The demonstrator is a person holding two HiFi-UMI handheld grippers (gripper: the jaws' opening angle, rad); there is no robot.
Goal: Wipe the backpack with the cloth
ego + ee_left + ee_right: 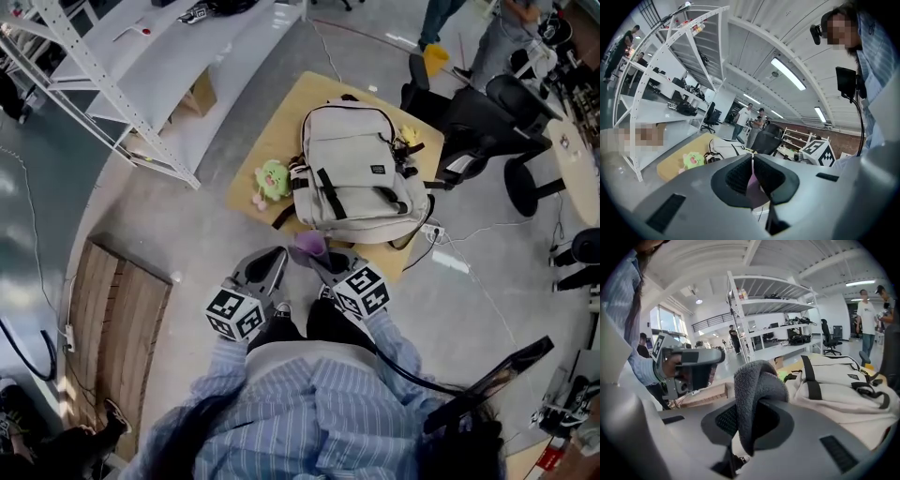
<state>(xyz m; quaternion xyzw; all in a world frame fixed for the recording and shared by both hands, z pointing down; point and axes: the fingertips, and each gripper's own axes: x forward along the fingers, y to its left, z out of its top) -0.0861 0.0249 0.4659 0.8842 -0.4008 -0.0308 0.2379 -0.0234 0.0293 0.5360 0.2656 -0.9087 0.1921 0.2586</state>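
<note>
Currently the right gripper [319, 255] has its fingers clenched on the purple cloth [309, 245], at the near edge of the beige backpack [356, 173] lying on the worktop [281, 122]. The left gripper [274, 255] has its fingers pressed together. A green plush toy [273, 178] lies left of the backpack, and a black office chair [478, 122] stands to the right.

I hold two grippers, the left gripper [277, 255] and the right gripper [319, 259], and they carry two marker cubes [234, 314], one on each. I count one backpack [358, 173], one cloth [309, 245], one green plush toy [272, 178] and one tan board [258, 141]. I also count one wooden panel [117, 323] and one white shelf rack [112, 89]. In my left gripper view, two people [743, 117] stand together.
</note>
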